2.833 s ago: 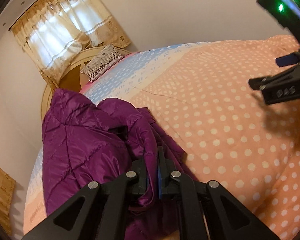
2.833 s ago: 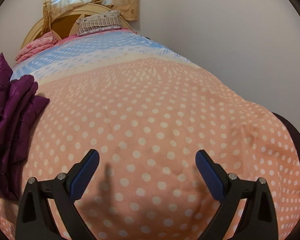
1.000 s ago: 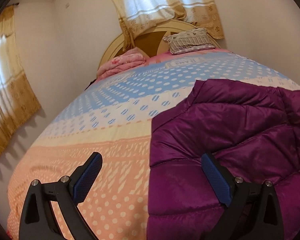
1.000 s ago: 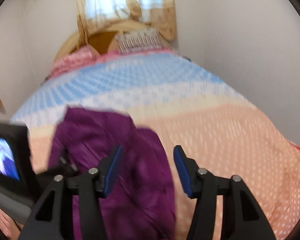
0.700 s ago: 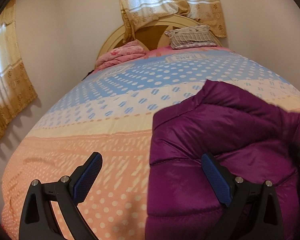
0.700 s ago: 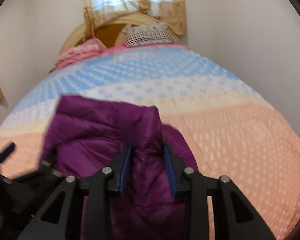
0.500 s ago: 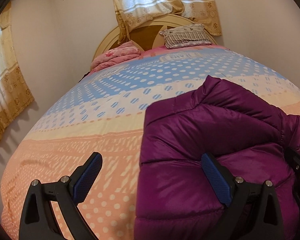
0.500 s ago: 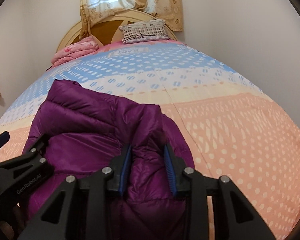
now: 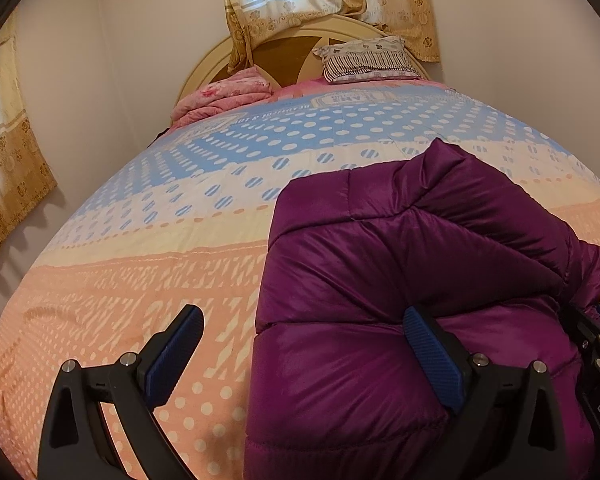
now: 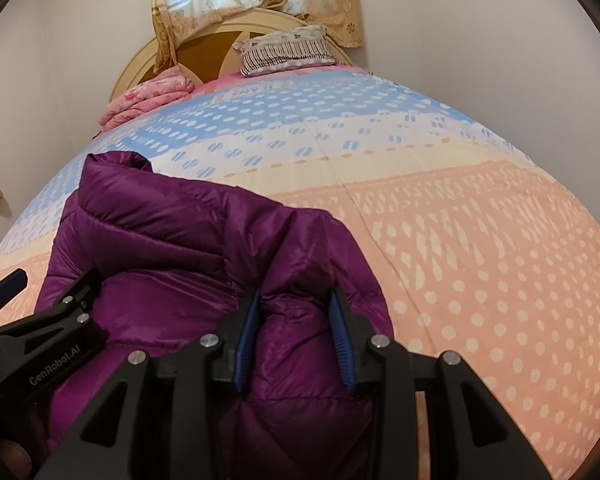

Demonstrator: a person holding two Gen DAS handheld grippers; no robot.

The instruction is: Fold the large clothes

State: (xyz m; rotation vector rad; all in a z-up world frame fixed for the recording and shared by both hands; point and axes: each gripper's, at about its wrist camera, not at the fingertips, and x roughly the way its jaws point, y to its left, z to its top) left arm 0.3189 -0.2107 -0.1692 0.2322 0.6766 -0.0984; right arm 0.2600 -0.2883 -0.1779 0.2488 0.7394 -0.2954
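- The shiny purple quilted puffer jacket (image 9: 400, 300) lies bunched in a heap on the bed's dotted peach, cream and blue quilt (image 9: 140, 280), on the peach part near the foot, far from the striped pillow (image 9: 364, 60) and the folded pink blanket (image 9: 224, 96) by the headboard.
- My right gripper (image 10: 296, 332) is clamped on a thick puffy fold at the jacket's right side, blue pads pressing in from both sides.
- My left gripper (image 9: 304, 360) is spread wide and holds nothing: one finger is over the bare quilt, the other over the jacket, with the jacket's left edge between them.
- I judge the step in hand is getting a second hold so I can lift and spread the jacket flat before any folding.
- To do it well I'd close the left pads on the edge or a seam line, not only the slippery outer shell, which could slide free.
- Then I'd draw both grippers apart evenly, so the padding flattens without twisting.
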